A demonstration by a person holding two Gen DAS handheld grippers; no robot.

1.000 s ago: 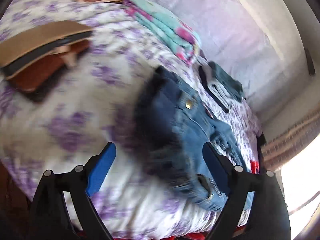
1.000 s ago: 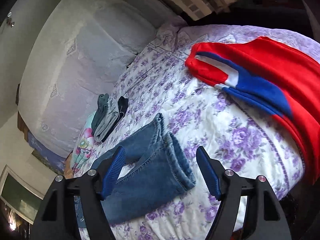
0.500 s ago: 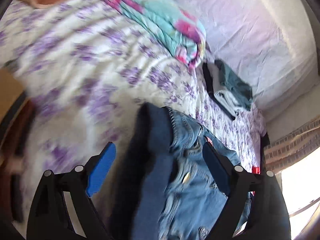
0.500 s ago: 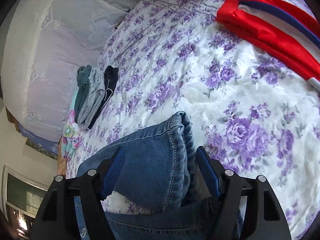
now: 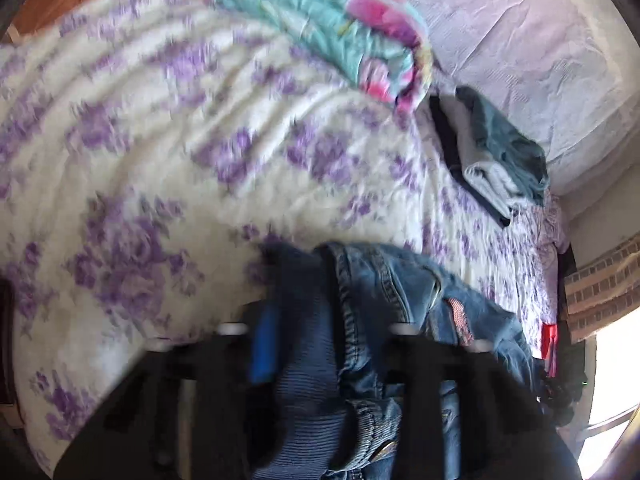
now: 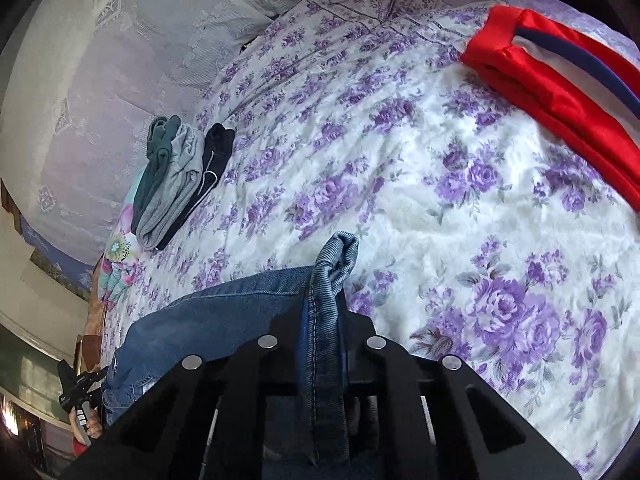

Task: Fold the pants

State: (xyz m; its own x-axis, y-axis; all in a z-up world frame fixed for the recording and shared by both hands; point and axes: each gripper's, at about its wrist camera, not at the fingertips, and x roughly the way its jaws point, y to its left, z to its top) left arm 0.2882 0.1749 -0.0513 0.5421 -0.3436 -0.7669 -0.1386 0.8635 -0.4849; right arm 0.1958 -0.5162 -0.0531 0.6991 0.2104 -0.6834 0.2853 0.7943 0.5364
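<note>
Jeans [image 6: 240,312] lie on the floral bedspread [image 6: 400,168]. Right gripper [image 6: 324,332] is pinched on the leg hems. Left gripper [image 5: 332,356], blurred, is closed around the waistband end [image 5: 312,360]. Folded clothes [image 6: 176,176] sit near the wall; red garment [image 6: 560,92] well apart.

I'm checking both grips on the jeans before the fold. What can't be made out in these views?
- Left wrist: motion blur smears the left gripper; its right finger is lost against the jeans, so closure is unclear.
- Left wrist: waistband is cut off by the bottom edge.
- Right wrist: the right gripper hides the pinched hem.
- Right wrist: the folded stack is too small to identify.
</note>
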